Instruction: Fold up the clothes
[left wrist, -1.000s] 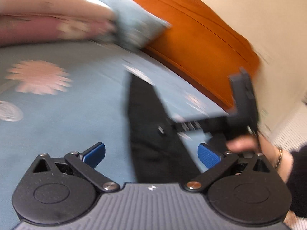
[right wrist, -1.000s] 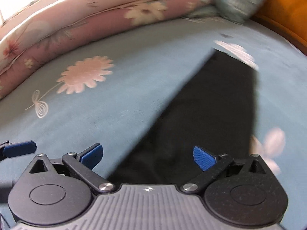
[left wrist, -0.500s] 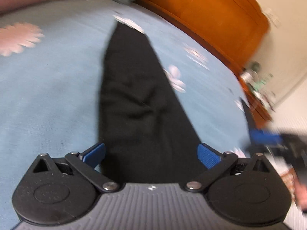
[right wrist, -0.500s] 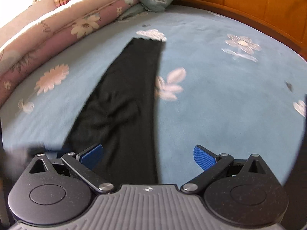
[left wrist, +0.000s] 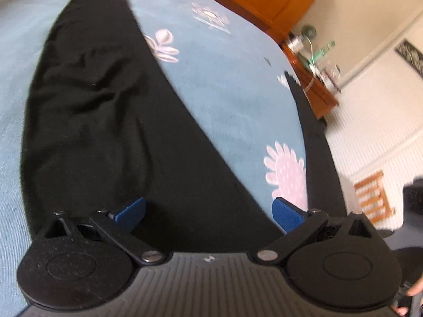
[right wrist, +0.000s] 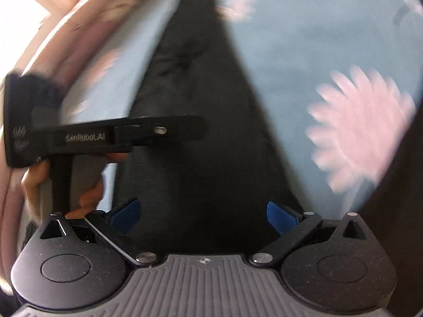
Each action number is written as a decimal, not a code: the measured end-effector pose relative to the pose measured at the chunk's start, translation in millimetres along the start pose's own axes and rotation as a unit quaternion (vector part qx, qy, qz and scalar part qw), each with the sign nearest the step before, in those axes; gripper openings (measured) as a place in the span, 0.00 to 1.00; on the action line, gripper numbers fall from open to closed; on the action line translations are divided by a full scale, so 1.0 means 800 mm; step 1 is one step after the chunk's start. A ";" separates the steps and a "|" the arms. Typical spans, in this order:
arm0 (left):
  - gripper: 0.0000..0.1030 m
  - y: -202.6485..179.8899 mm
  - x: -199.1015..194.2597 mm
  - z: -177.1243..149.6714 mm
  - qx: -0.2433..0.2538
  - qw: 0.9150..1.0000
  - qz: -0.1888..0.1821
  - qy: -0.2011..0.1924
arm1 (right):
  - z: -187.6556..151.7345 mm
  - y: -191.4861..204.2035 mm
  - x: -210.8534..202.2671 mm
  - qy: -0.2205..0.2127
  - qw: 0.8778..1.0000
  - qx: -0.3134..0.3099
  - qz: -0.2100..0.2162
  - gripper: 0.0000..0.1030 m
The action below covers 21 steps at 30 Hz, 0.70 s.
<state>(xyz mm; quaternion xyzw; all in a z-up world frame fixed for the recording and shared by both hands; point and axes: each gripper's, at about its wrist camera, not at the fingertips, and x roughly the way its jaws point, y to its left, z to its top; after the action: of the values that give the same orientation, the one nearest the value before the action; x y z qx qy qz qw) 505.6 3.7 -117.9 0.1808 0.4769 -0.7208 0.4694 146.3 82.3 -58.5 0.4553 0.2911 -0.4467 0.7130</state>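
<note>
- Lying flat on the blue flowered bedspread [left wrist: 238,97], long black trousers [left wrist: 100,100] stretch away from both cameras.
- Left gripper [left wrist: 208,212]: fingers spread apart over the trousers, gripping nothing.
- Right gripper [right wrist: 203,215]: likewise wide apart and empty.

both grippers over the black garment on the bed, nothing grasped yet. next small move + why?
Probably lower both grippers onto the near end of the black garment and close. The left gripper and right gripper both stand open with nothing between the pads, each above the wide near part of the cloth. The garment lies long on the blue bedspread, so its near end likely has to be lifted toward the far end.
</note>
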 end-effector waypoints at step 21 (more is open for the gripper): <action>0.99 -0.060 0.012 -0.032 0.100 0.992 0.079 0.011 | -0.074 -0.064 -0.096 -0.067 0.985 0.103 -0.117 1.00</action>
<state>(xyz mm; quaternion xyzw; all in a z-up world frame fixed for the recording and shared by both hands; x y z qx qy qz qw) 455.3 25.5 -112.0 0.2715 0.3915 -0.7239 0.4990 66.2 155.0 -39.9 0.4578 0.2466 -0.5843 0.6230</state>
